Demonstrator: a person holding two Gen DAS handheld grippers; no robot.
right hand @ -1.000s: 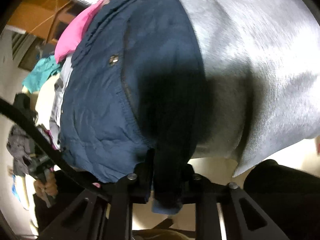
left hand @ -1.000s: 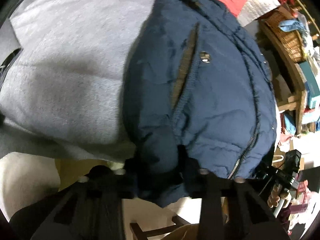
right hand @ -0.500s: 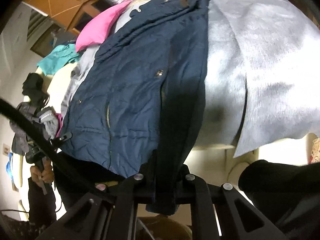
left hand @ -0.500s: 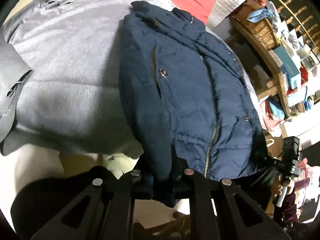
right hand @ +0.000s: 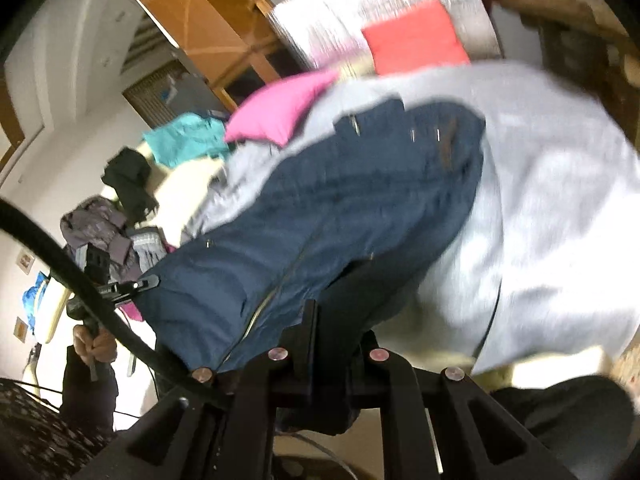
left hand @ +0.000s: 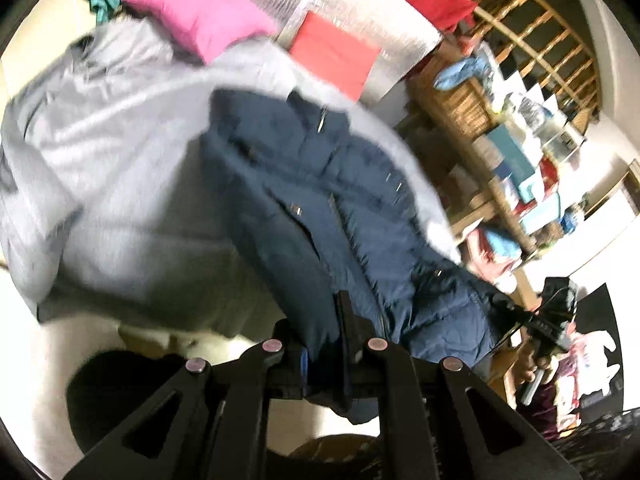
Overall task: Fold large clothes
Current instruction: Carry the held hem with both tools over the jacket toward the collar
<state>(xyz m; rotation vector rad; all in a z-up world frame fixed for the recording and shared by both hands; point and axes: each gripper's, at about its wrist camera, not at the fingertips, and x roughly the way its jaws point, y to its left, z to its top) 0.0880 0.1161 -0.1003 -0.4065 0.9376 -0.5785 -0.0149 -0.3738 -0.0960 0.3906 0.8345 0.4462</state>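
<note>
A navy blue padded jacket (left hand: 340, 208) with a front zip lies on a grey blanket (left hand: 120, 168). Its near hem is lifted off the surface. My left gripper (left hand: 326, 344) is shut on the hem at one corner. My right gripper (right hand: 332, 336) is shut on the hem at the other corner of the jacket (right hand: 320, 208). The pinched cloth hangs down between each pair of fingers. In each wrist view the other gripper shows at the jacket's far edge, held by a hand (right hand: 94, 344). Both views are blurred by motion.
A pink cushion (left hand: 200, 20) and a red cushion (left hand: 336, 54) lie beyond the blanket. Wooden shelves (left hand: 520, 128) with boxes and a wicker basket stand to the right. Teal and dark clothes (right hand: 184, 140) are heaped at the left in the right wrist view.
Both grippers have risen with the jacket's hem in them, so the jacket and blanket look smaller and lower. More of the room, cushions and shelves has come into view.
</note>
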